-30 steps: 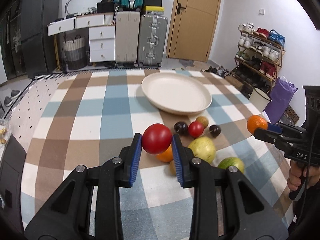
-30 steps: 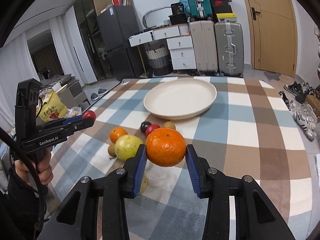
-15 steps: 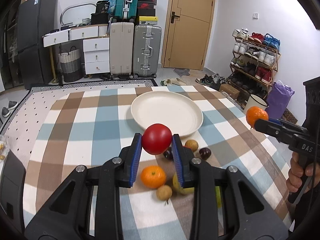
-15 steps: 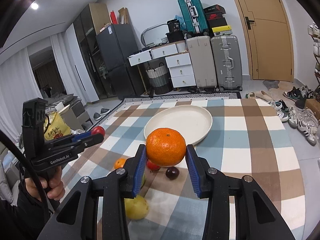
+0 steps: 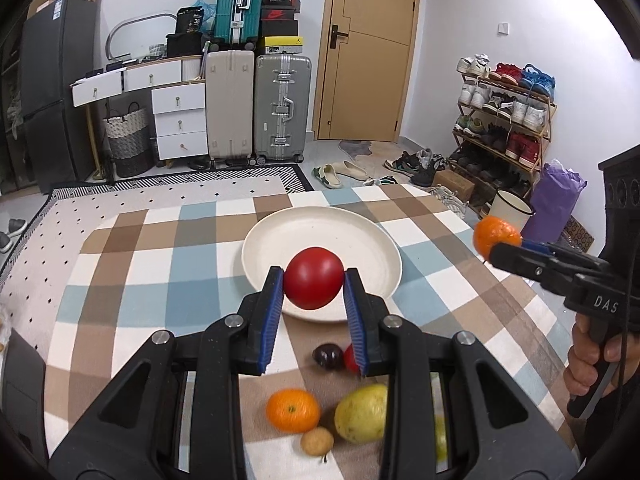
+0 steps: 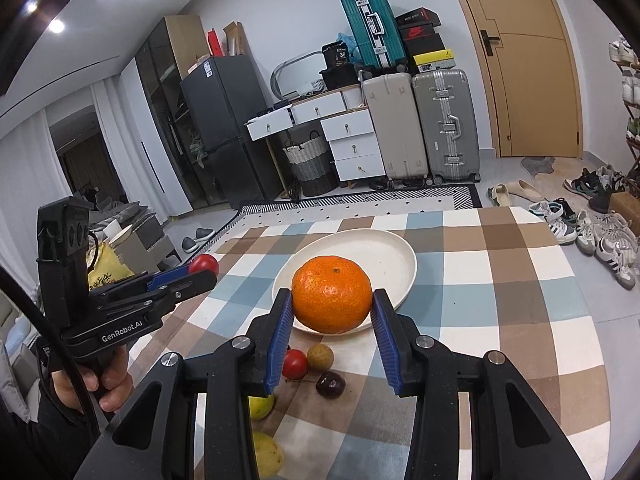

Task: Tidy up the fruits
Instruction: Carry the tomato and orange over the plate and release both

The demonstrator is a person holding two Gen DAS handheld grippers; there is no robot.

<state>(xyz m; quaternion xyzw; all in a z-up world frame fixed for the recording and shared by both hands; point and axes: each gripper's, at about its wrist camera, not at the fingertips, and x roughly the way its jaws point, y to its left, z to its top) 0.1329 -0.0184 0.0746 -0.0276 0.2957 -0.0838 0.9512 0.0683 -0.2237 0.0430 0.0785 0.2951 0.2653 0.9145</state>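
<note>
My left gripper [image 5: 314, 280] is shut on a red tomato [image 5: 314, 277] and holds it in the air above the near rim of the cream plate [image 5: 360, 240]. My right gripper [image 6: 331, 300] is shut on an orange mandarin [image 6: 331, 294], also raised in front of the plate [image 6: 392, 252]. The plate is bare. On the checked cloth below lie another mandarin [image 5: 293, 410], a yellow-green fruit [image 5: 362, 414], a dark plum [image 5: 328, 356], a small red fruit [image 6: 295, 364] and a small brown fruit [image 5: 317, 442].
The checked cloth [image 5: 132, 280] covers a low table whose far edge lies just past the plate. Suitcases [image 5: 282, 108] and white drawers [image 5: 176, 120] stand behind. A shoe rack [image 5: 504, 116] stands at the right, with loose shoes on the floor.
Both grippers have risen and moved forward with their fruit. The loose fruits have slid down the views and the plate now sits directly behind both held fruits.
</note>
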